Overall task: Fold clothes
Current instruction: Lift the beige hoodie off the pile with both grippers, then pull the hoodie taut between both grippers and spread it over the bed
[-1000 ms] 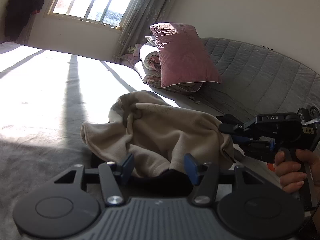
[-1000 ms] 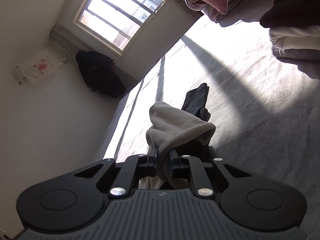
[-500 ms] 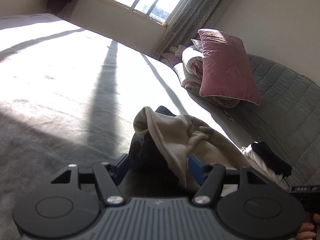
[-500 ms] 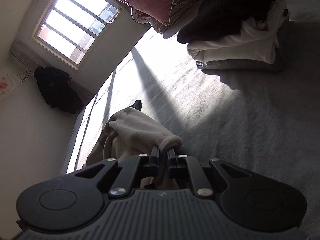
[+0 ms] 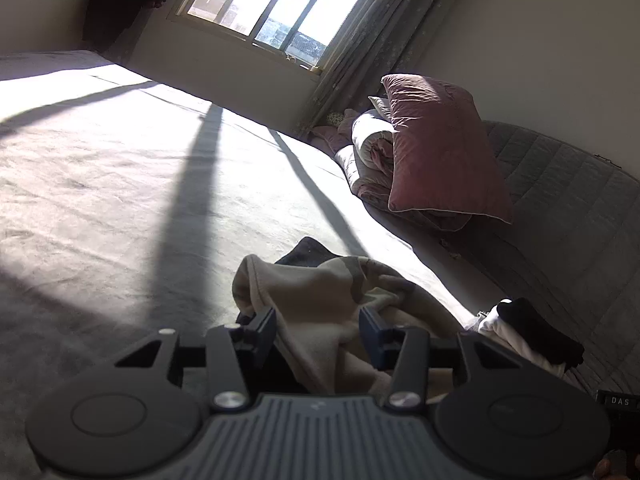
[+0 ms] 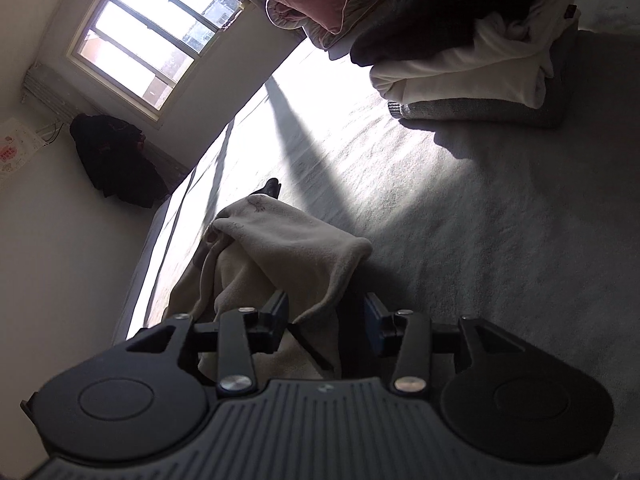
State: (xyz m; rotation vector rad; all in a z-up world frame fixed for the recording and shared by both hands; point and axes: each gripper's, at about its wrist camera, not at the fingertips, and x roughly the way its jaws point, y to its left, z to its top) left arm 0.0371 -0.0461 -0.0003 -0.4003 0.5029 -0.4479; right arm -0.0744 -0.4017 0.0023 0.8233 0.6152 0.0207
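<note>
On the bed (image 5: 120, 184) a crumpled garment (image 5: 320, 300) lies near, just before the left tool (image 5: 318, 330). A stack of folded clothes (image 5: 528, 332) sits to its right. Farther right, a pillow (image 5: 436, 152) leans on rolled bedding (image 5: 368, 148), below the far window (image 5: 276, 4).

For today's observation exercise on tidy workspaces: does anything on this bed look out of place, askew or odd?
Yes. The beige garment lies bunched in a heap on the bed, with a dark piece poking out beneath it, while a neat stack of clothes sits nearby. Nothing looks damaged or spilled.
</note>
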